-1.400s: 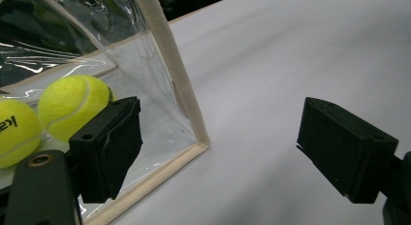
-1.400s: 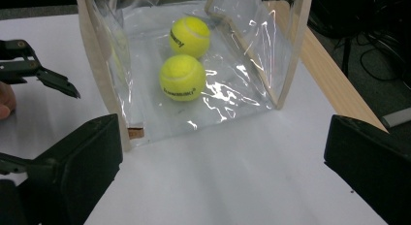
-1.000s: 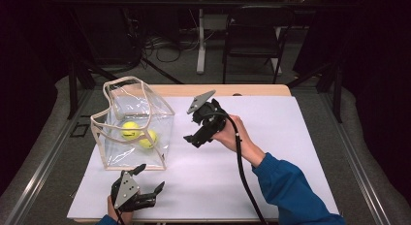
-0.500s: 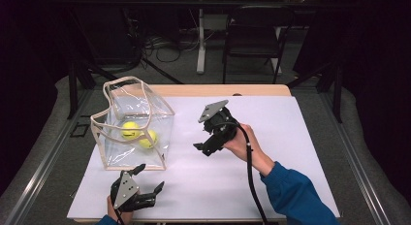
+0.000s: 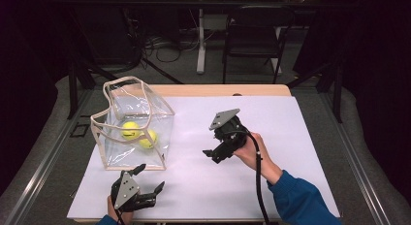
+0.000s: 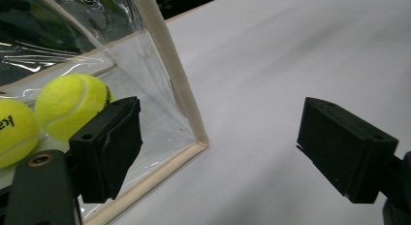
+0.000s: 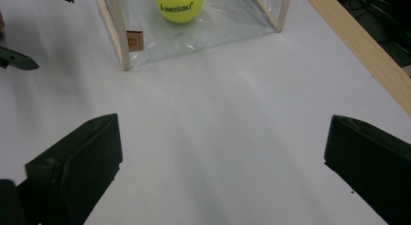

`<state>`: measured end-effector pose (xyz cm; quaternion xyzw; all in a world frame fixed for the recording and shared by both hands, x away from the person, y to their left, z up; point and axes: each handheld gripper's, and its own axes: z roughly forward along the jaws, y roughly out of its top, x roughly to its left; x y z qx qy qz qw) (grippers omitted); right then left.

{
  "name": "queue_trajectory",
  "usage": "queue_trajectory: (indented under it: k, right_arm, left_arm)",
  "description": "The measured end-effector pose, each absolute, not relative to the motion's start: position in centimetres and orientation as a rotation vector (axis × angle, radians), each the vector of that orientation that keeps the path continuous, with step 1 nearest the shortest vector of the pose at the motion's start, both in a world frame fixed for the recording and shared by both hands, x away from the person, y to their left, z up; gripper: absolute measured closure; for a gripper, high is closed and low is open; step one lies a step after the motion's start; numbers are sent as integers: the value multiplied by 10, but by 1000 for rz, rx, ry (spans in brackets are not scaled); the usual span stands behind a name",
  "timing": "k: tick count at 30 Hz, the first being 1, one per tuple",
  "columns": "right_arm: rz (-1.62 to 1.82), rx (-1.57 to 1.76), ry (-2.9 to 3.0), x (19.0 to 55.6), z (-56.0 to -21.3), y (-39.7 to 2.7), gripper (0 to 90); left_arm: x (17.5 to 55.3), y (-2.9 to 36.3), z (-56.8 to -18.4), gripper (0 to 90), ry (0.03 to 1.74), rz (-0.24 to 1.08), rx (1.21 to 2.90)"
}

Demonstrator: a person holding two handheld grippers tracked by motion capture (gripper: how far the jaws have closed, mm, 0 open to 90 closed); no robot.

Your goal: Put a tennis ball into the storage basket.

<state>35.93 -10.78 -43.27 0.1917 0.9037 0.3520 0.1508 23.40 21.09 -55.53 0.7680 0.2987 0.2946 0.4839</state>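
Two grippers are held with jaws spread wide and nothing between them. The left gripper (image 5: 145,186) is held low at the near table (image 5: 291,118) edge, just beside the front corner of the bag (image 5: 133,125). The right gripper (image 5: 213,154) is held above mid-table, well apart from the bag and aimed toward it. The bag stands upright at the table's left, with two balls (image 5: 138,134) resting on its floor. The clear walls are judged soft, light and slippery; the stiffer cloth-bound rim (image 6: 165,55) or handles are judged the better hold. The balls are judged light and prone to roll.
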Motion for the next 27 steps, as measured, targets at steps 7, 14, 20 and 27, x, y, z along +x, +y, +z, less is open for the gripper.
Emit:
queue_trajectory:
  k: [7, 14, 20, 27]
  right_arm:
    - [999, 560, 2589, 355, -441, -116, 0]
    - [985, 574, 2588, 351, -451, -125, 0]
    - [964, 584, 2589, 346, -462, -135, 0]
    - [939, 599, 2579, 341, -474, -146, 0]
  left_arm:
    - [234, 211, -555, 160, 726, 718, 1874]
    - [234, 211, -555, 160, 725, 722, 1875]
    - [234, 211, -555, 160, 725, 723, 1875]
    - [234, 210, -555, 160, 726, 725, 1876]
